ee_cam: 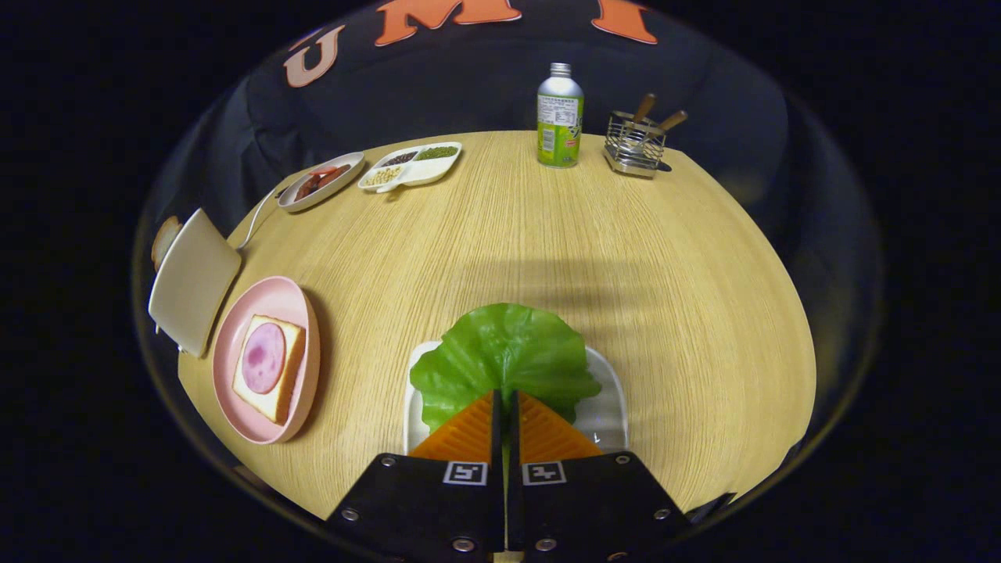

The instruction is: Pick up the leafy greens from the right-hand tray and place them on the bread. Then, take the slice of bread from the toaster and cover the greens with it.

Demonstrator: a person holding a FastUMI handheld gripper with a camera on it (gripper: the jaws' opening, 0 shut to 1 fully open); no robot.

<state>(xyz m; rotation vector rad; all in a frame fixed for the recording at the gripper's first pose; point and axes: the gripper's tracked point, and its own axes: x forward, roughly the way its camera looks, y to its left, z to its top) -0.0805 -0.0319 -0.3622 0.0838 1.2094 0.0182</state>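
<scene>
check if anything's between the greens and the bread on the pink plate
Nothing visible stands in the way. The gripper is shut on the greens over the white tray. Bare table lies between the tray and the pink plate, where the bread sits with ham on top.

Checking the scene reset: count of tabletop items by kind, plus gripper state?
Plates and trays: 4 (pink plate, white tray, oval dish, divided dish)
Bread slices: 2 (, toaster slice)
Ham: 1
Lettuce leaf: 1
Bottle: 1
Wire caddy: 1
Total: 11
Gripper shut on lettuce leaf.
</scene>
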